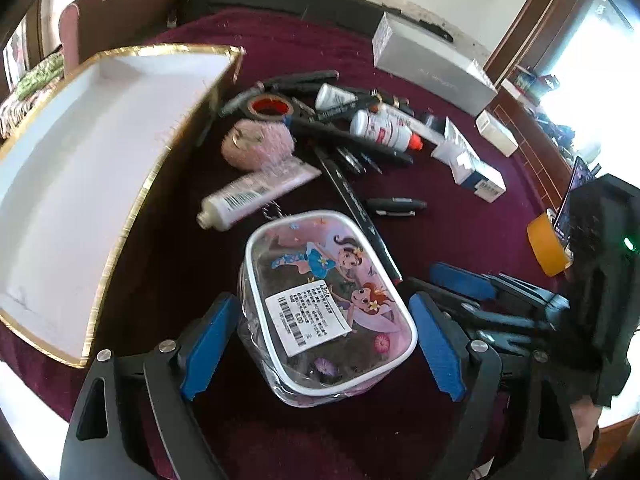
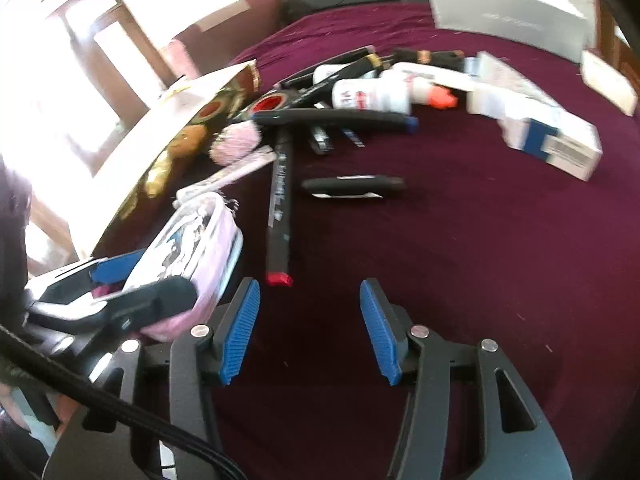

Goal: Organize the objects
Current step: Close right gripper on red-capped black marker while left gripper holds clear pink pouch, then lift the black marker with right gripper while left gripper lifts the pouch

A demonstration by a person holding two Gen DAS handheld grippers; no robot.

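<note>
A clear pink cartoon pouch (image 1: 320,264) with a white barcode label sits between the blue pads of my left gripper (image 1: 324,300), which is shut on its two sides. The right wrist view shows that pouch (image 2: 200,240) tilted in the left gripper (image 2: 156,276). My right gripper (image 2: 309,286) stands open over bare maroon cloth, nothing between its fingers, and shows just right of the pouch (image 1: 440,286). A long black marker (image 2: 280,200) ends in a red tip just ahead of its left finger. A gold-rimmed box (image 1: 80,152) with a white inside lies to the left.
Beyond the pouch lie a white tube (image 1: 256,196), a pink fluffy ball (image 1: 258,144), a red tape roll (image 1: 268,106), a white bottle with an orange cap (image 1: 384,130), pens and a short black pen (image 1: 396,205). A silver box (image 1: 432,68), small cartons and yellow tape (image 1: 546,246) lie right.
</note>
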